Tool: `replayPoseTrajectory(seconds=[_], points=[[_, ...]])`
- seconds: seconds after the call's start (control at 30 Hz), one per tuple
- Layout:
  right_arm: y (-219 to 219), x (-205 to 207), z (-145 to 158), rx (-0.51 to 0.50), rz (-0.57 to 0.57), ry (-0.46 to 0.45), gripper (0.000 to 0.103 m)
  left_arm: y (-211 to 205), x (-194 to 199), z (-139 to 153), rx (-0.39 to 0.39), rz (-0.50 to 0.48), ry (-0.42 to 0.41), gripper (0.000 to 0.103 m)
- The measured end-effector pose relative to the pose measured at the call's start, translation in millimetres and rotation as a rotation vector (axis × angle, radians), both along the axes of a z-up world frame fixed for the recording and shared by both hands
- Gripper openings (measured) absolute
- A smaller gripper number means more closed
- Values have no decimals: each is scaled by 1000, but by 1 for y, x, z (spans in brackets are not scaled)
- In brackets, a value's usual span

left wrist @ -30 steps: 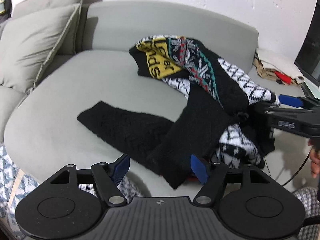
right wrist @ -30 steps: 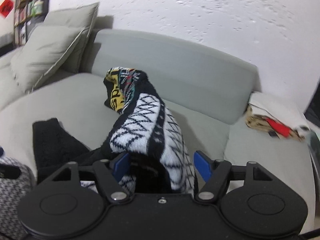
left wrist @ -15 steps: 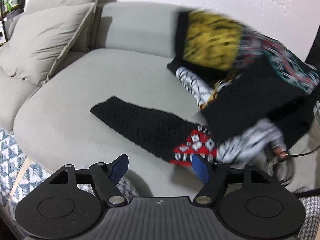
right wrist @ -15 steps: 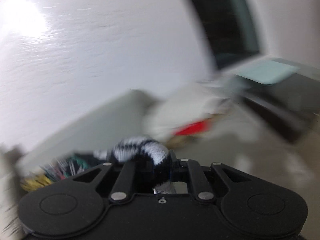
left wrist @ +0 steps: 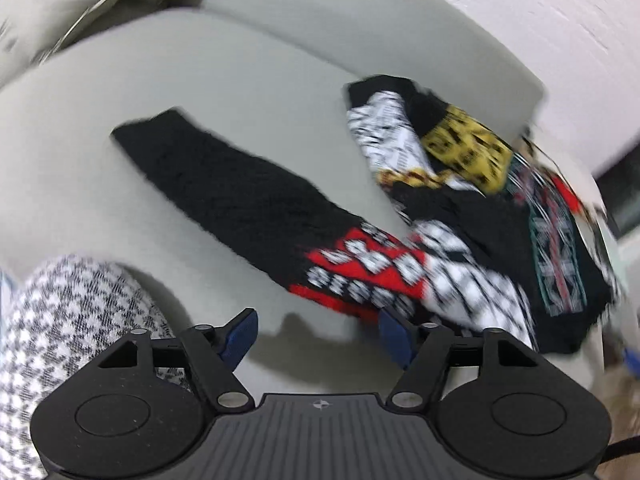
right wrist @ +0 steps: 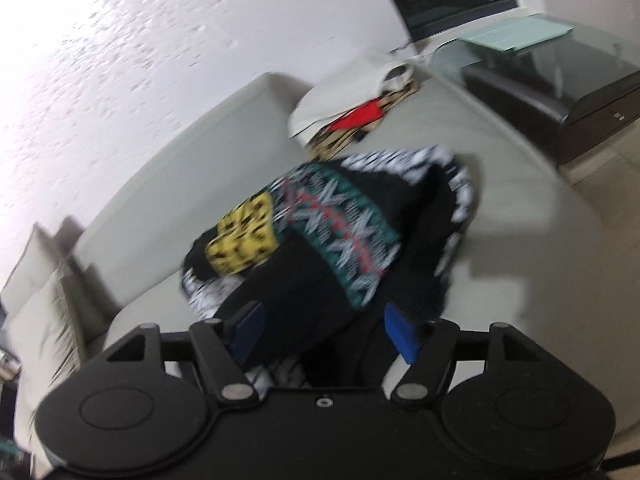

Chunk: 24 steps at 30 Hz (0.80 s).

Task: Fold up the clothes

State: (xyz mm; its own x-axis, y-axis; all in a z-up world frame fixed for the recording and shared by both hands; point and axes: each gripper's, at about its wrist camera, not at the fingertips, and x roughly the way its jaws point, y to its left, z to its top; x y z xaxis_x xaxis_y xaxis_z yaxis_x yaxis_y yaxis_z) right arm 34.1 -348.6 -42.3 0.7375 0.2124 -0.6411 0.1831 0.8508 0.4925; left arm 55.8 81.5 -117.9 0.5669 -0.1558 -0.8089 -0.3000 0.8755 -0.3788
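A multicolour knit sweater (left wrist: 480,216) lies crumpled on the grey sofa (left wrist: 260,92). One black sleeve (left wrist: 224,192) stretches out to the left, and a red patterned band (left wrist: 360,268) shows near my left gripper (left wrist: 318,336). That gripper is open and hovers at the sofa's front edge, holding nothing. In the right wrist view the sweater (right wrist: 340,240) bunches up just ahead of my right gripper (right wrist: 324,332). Its blue fingers (right wrist: 400,334) are spread apart, with black fabric lying loose between and below them. Both views are blurred.
A leg in houndstooth trousers (left wrist: 60,328) is at the lower left. Other clothes in a small pile (right wrist: 360,112) sit on the sofa's far end. A glass table (right wrist: 560,60) stands beyond it. Cushions (right wrist: 40,308) line the sofa's left side.
My right gripper was shut on the sweater and swung it up; now it is open and the sweater has dropped on the sofa. The left gripper tilted and stayed open.
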Motion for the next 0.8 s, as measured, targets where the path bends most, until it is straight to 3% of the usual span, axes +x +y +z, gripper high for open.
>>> replayPoseTrajectory(seconds=[0.2, 0.3, 0.37, 0.4, 0.53, 0.73, 0.8], points=[[61, -8, -5, -92, 96, 20, 74, 20, 28, -16, -82, 70, 2, 60], [81, -12, -4, -137, 134, 24, 77, 24, 48, -29, -88, 66, 47, 46], [89, -14, -3, -156, 153, 25, 77, 24, 59, -39, -83, 60, 79, 17], [92, -15, -2, -164, 159, 25, 77, 24, 62, -39, -65, 57, 77, 9], [96, -13, 3, -184, 151, 26, 78, 22, 66, -20, 92, 48, -21, 9], [102, -11, 10, -214, 139, 29, 78, 86, 85, 77, 322, 130, -289, 10], [106, -11, 12, -219, 141, 21, 78, 106, 88, 106, 462, 158, -359, 10]])
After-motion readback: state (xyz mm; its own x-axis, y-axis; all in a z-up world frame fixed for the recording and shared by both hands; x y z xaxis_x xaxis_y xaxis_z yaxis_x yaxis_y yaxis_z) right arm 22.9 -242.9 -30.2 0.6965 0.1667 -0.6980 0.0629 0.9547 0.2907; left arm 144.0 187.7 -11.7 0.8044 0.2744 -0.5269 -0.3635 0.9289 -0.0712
